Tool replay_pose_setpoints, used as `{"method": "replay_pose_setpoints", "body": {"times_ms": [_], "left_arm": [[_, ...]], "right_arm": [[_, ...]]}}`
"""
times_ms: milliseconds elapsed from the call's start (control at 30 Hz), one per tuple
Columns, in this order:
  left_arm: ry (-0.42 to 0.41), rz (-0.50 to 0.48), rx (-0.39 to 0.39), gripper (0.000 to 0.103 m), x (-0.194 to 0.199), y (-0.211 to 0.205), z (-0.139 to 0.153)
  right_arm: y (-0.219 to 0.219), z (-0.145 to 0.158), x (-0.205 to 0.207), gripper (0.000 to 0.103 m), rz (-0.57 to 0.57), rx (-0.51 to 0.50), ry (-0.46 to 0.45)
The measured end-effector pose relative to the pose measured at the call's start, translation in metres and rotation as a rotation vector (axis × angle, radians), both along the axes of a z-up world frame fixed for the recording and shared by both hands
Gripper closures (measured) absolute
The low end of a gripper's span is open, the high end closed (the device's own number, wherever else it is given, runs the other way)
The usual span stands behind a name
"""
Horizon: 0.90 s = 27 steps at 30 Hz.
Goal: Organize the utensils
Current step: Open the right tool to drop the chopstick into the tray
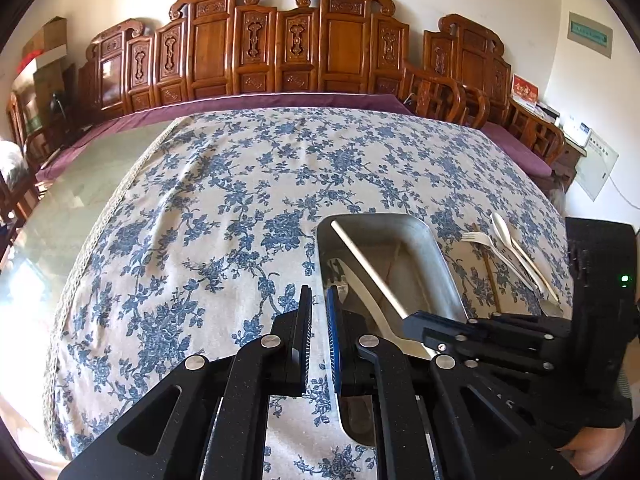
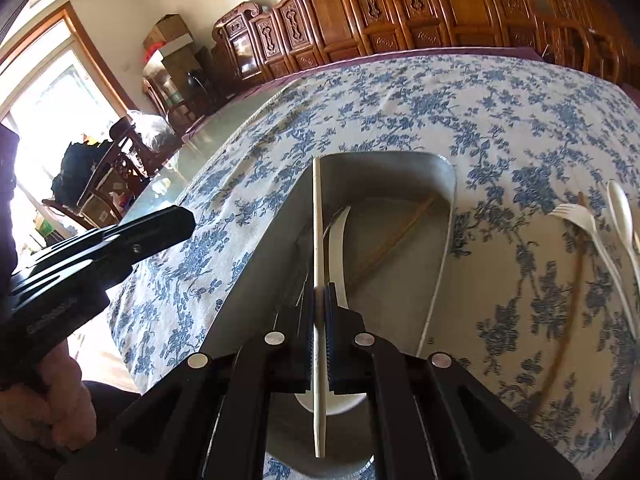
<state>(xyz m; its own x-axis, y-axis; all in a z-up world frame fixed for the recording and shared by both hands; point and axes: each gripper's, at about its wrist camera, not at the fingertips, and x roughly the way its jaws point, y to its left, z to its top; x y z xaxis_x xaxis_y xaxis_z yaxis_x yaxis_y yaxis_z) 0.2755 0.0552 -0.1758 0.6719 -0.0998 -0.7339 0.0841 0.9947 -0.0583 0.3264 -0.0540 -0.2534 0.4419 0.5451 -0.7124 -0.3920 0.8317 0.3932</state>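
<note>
A metal tray [image 1: 444, 264] [image 2: 444, 184] sits on the floral tablecloth. My right gripper [image 2: 319, 296] [image 1: 416, 322] is shut on a pale chopstick [image 2: 317, 240] [image 1: 368, 264] and holds it over the tray's left side. A white spoon [image 2: 340, 252] [image 1: 372, 304] and a brown chopstick [image 2: 396, 236] lie in the tray. A white fork [image 1: 486, 244] [image 2: 588, 228], another white spoon [image 1: 506, 236] [image 2: 622, 212] and a brown chopstick [image 2: 576, 280] lie on the cloth right of the tray. My left gripper [image 1: 318, 300] [image 2: 176, 220] hovers slightly open and empty at the tray's left rim.
The floral tablecloth [image 1: 240, 208] covers most of the table; bare glass tabletop [image 1: 80, 200] shows at the left. Carved wooden chairs [image 1: 280, 48] line the far side. A chair with a dark bag [image 2: 92, 172] stands at the left by a bright doorway.
</note>
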Motion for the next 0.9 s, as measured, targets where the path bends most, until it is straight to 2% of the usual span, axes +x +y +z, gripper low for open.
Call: {"method": "replay_pose_setpoints", "body": {"times_ms": [167,367,633,767,900], "left_arm": [[0.009,0.000,-0.003,0.096,0.001,0.002,-0.003],[0.014,-0.025,-0.010,0.097,0.001,-0.006,-0.003],[0.014,-0.084,-0.029,0.097,0.000,-0.030,-0.003],[0.016,-0.116,-0.039,0.096,-0.001,-0.047,-0.003],[0.017,-0.146,-0.040,0.085,0.000,-0.067,-0.006]], "right_arm": [[0.007,-0.002,-0.004,0.094,0.037,-0.020,-0.027],[-0.011,0.008,-0.007,0.093,0.035,-0.039,-0.075],[-0.074,0.041,-0.013,0.094,-0.020,-0.118,-0.161],[-0.107,0.047,-0.012,0.094,-0.049,-0.205,-0.198],[-0.137,0.040,-0.008,0.094,-0.087,-0.309,-0.210]]}}
